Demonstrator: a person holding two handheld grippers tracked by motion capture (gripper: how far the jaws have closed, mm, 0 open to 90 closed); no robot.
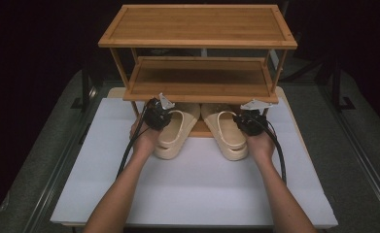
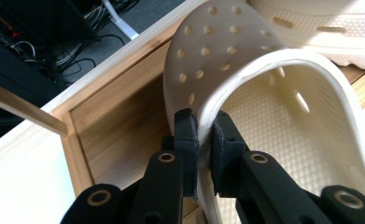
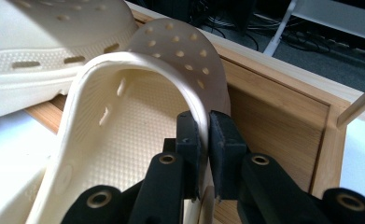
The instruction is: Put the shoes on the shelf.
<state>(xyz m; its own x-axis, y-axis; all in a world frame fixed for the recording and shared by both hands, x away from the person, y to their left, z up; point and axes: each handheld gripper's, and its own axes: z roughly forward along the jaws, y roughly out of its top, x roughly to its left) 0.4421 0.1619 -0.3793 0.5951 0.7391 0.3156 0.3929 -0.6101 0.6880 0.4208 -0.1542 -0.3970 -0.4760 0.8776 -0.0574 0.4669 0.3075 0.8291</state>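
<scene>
You have both cream clogs gripped at the wooden rack (image 1: 197,43), your landmark here. Your left gripper (image 2: 204,135) is pinched narrow on the outer side wall of the left clog (image 2: 245,79), one pad inside the opening and one outside, and your right gripper (image 3: 203,133) clamps the outer wall of the right clog (image 3: 138,93) in the same way. From above, the left clog (image 1: 174,133) and right clog (image 1: 229,136) sit side by side with their toes tucked under the rack's middle shelf (image 1: 199,80), resting partly on the rack's lowest shelf (image 3: 273,112), while their heels hang out over the white board (image 1: 192,189) in front of the rack.

As I judge it, the job is roughly half done: the toes are in, the heels are not, and what remains is to push both clogs fully under the middle shelf and then let go.

Watch the rack's front legs (image 1: 134,104) just outside each gripper, and the front edge of the middle shelf right above them; both leave you little room. The two clogs also sit close together, so one may nudge the other
</scene>
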